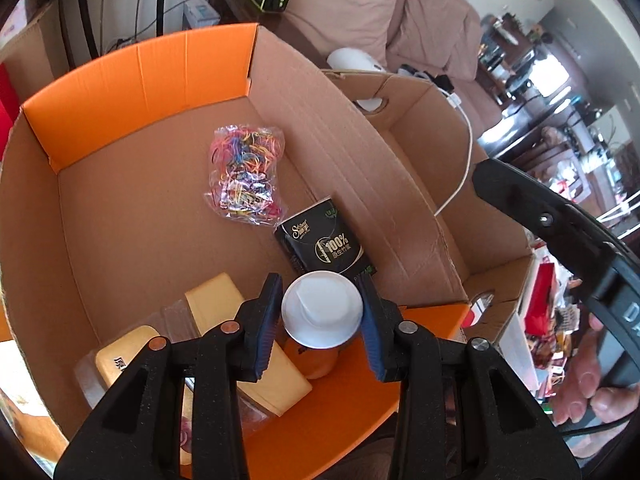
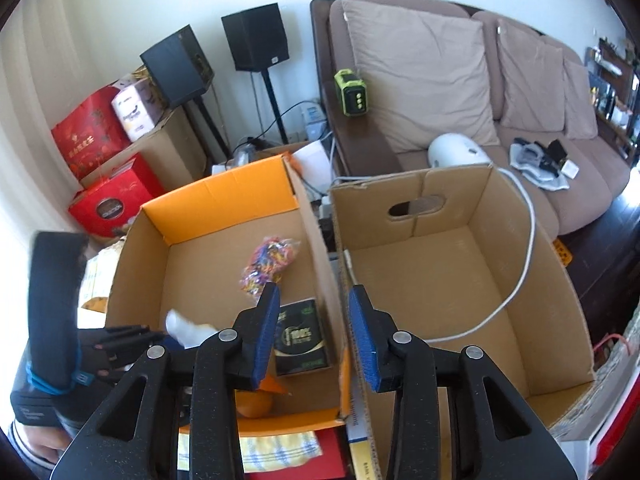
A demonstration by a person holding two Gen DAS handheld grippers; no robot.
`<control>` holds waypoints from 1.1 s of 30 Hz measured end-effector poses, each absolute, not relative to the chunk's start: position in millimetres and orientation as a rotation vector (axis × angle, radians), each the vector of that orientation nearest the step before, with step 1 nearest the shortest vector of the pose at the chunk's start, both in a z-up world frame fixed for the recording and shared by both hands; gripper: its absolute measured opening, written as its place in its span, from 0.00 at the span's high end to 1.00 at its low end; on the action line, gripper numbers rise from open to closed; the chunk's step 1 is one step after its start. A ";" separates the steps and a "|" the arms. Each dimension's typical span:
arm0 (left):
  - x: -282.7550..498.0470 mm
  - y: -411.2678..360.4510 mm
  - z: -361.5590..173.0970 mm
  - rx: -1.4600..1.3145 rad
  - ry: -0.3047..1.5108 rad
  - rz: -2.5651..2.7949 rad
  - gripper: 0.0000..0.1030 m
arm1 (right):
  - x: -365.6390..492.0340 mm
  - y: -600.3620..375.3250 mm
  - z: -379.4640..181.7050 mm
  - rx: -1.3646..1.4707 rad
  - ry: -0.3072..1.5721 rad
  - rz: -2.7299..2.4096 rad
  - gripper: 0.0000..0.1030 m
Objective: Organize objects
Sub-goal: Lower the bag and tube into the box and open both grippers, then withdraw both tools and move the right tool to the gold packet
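Note:
My left gripper [image 1: 322, 312] is shut on an orange bottle with a white cap [image 1: 321, 308], holding it over the near end of the orange-flapped cardboard box [image 1: 132, 80]. In that box lie a bag of coloured rubber bands [image 1: 246, 172], a black tissue pack [image 1: 320, 236] and yellow packs [image 1: 216, 300]. In the right wrist view my right gripper [image 2: 314, 332] is open and empty, above the wall between that box [image 2: 224, 188] and a second cardboard box [image 2: 540, 272]. The bottle [image 2: 252, 402], the bands [image 2: 268, 264] and the tissue pack [image 2: 300, 338] show there too.
A white cable [image 2: 528, 240] hangs into the second box. A brown sofa [image 2: 440, 72] with cushions, a white appliance [image 2: 456, 150] and a green device [image 2: 352, 94] stand behind. Black speakers [image 2: 256, 36] and red gift boxes [image 2: 112, 200] are at the back left.

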State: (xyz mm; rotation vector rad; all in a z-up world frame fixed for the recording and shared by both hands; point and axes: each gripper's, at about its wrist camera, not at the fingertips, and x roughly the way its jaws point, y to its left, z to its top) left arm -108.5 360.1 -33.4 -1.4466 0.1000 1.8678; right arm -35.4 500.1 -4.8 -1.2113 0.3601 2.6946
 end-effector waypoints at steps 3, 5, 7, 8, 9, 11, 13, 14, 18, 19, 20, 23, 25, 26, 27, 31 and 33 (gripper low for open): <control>-106.8 355.9 -30.9 -1.433 0.073 1.877 0.45 | -33.3 502.1 -4.0 -1.208 0.374 2.703 0.64; -106.4 348.9 -24.4 -1.399 0.027 1.892 0.31 | -32.6 502.0 -3.7 -1.204 0.367 2.703 0.63; -106.6 342.1 -16.9 -1.369 0.018 1.916 0.26 | -32.6 501.7 -3.9 -1.202 0.374 2.704 0.63; -105.6 338.0 -12.5 -1.354 0.023 1.932 0.26 | -32.2 501.8 -4.0 -1.198 0.381 2.705 0.62; -104.1 333.7 -7.8 -1.338 0.030 1.948 0.26 | -32.6 502.4 -3.7 -1.196 0.385 2.706 0.62; -102.4 325.0 0.7 -1.302 0.047 1.981 0.26 | -32.9 503.0 -4.1 -1.195 0.394 2.706 0.60; -102.0 314.5 8.6 -1.275 0.051 2.006 0.25 | -33.3 502.8 -5.1 -1.197 0.397 2.705 0.59; -102.2 309.2 12.5 -1.263 0.051 2.015 0.24 | -33.6 501.9 -5.6 -1.201 0.398 2.705 0.59; -99.7 287.1 28.3 -1.224 0.063 2.055 0.21 | -35.2 495.2 -7.7 -1.222 0.387 2.721 0.59; -98.2 280.7 30.7 -1.215 0.063 2.064 0.16 | -35.8 492.7 -8.3 -1.228 0.383 2.726 0.58; -97.3 273.8 33.0 -1.207 0.060 2.074 0.14 | -36.4 489.2 -8.7 -1.233 0.380 2.732 0.58; -97.2 256.2 40.2 -1.183 0.067 2.109 0.13 | -37.9 479.3 -10.2 -1.249 0.369 2.750 0.58; -95.0 242.3 44.7 -1.169 0.066 2.137 0.11 | -39.7 469.7 -10.5 -1.263 0.360 2.768 0.56; -94.7 235.2 46.3 -1.163 0.059 2.149 0.11 | -40.1 466.0 -10.7 -1.268 0.356 2.776 0.54; -94.6 228.8 47.7 -1.161 0.050 2.156 0.11 | -40.4 461.7 -10.5 -1.271 0.351 2.784 0.53; -96.7 200.5 50.6 -1.155 0.029 2.201 0.00 | -43.8 442.6 -8.7 -1.278 0.327 2.819 0.38; -96.0 188.5 49.7 -1.156 0.027 2.222 0.00 | -46.8 434.1 -8.9 -1.291 0.323 2.832 0.34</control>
